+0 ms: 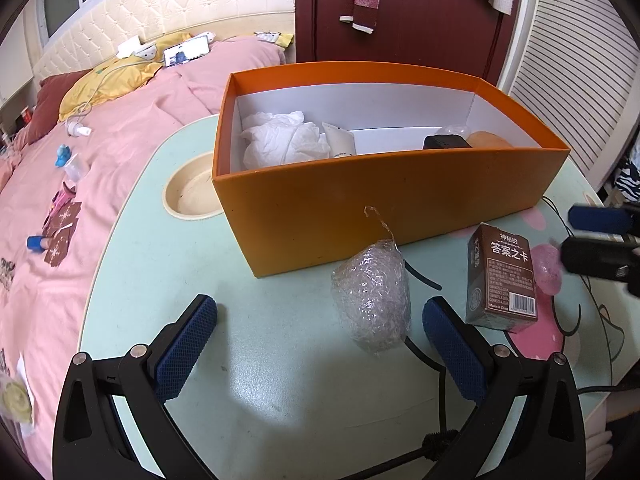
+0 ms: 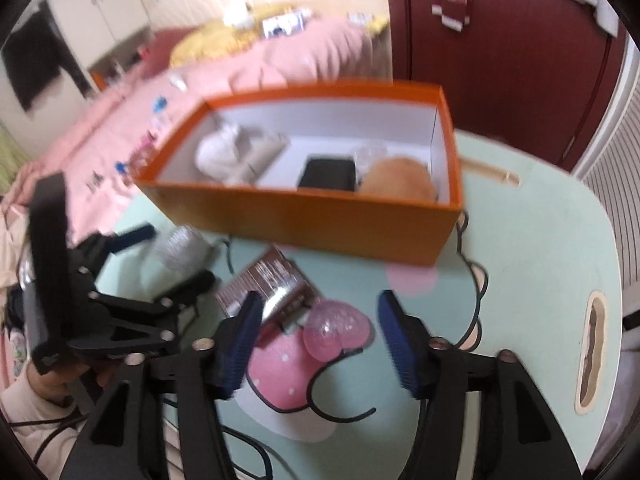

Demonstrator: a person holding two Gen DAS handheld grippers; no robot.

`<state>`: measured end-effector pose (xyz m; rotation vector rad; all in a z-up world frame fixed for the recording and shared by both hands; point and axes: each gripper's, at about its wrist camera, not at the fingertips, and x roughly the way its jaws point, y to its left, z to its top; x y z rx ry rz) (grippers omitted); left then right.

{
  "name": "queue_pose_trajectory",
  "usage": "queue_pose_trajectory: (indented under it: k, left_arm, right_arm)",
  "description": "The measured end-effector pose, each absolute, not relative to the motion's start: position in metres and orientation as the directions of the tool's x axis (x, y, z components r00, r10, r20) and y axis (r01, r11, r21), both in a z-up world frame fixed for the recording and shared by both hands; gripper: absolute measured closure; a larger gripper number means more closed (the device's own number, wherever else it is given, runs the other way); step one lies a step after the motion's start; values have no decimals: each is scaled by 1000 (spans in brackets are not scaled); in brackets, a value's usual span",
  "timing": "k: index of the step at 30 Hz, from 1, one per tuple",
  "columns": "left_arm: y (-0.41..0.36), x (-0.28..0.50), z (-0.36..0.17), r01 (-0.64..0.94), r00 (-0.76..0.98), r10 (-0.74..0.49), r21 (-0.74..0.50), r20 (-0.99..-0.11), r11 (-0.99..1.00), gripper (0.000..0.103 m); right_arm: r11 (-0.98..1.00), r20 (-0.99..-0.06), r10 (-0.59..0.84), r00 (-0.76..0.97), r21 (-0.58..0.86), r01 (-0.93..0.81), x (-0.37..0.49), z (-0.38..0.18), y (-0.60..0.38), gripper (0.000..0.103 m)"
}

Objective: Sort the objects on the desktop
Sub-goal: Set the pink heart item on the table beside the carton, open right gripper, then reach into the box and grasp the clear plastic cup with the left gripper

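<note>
Left gripper (image 1: pixel 320 316): jaws wide apart, nothing held; crumpled plastic wrap (image 1: pixel 372 300) sits on the counter (image 1: pixel 248 280) between the pads, nearer the right one.
Right gripper (image 2: pixel 320 332): jaws apart and empty — pink translucent ball (image 2: pixel 334 328) lies between them, untouched.
Step, as we judge it: centre each gripper, then close gently; the wrap will crush, the ball may roll.
Card box (image 1: pixel 502 276): brown, on the counter between wrap and ball.
Orange box (image 1: pixel 360 208): open — holds white tissue (image 1: pixel 280 140), a pale tube (image 1: pixel 340 142), a black item (image 1: pixel 446 142), a tan round thing (image 1: pixel 490 140).
</note>
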<state>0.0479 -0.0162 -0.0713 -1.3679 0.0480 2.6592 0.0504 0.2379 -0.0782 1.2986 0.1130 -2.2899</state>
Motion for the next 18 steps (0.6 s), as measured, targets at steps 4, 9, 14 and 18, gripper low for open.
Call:
queue_pose_trajectory:
  k: [4, 9, 14, 18]
  left_arm:
    - [-22, 51, -64, -120, -589, 101, -37, -802, -992, 0]
    - [-34, 58, -35, -98, -639, 80, -23, -765, -995, 0]
    - [-46, 49, 8, -150, -667, 131, -41, -733, -988, 0]
    - [-47, 22, 33, -198, -666, 145, -13, -732, -980, 0]
  right_arm:
    - [-874, -749, -421, -512, 182, 451, 61, -67, 248, 34]
    - [-907, -744, -380, -550, 184, 378, 73, -84, 261, 34]
    - [-918, -765, -390, -514, 278, 283, 76, -102, 276, 35]
    - [-940, -758, -336, -559, 229, 253, 84, -102, 284, 34]
